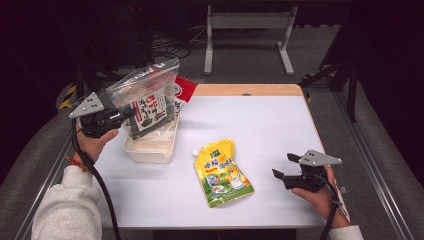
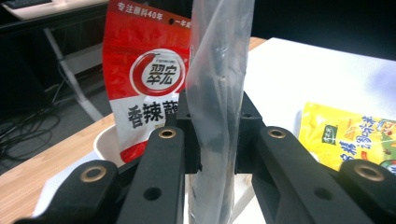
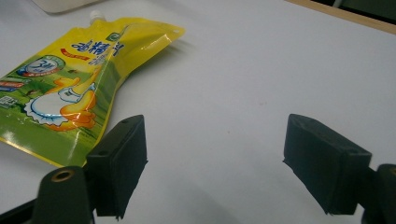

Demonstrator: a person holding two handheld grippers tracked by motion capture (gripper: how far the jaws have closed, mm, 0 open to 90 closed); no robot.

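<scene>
Your left gripper (image 1: 131, 113) clamps a clear bag (image 1: 145, 97) above the tub (image 1: 150, 149) near the desk's (image 1: 270, 120) left edge; your right gripper (image 1: 284, 166) gapes empty beside the yellow pouch (image 1: 220, 172).

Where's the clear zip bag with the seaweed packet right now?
In the high view the clear zip bag is at the table's left, held up by the left tool over the white tray, with the red packet just behind it.
</scene>
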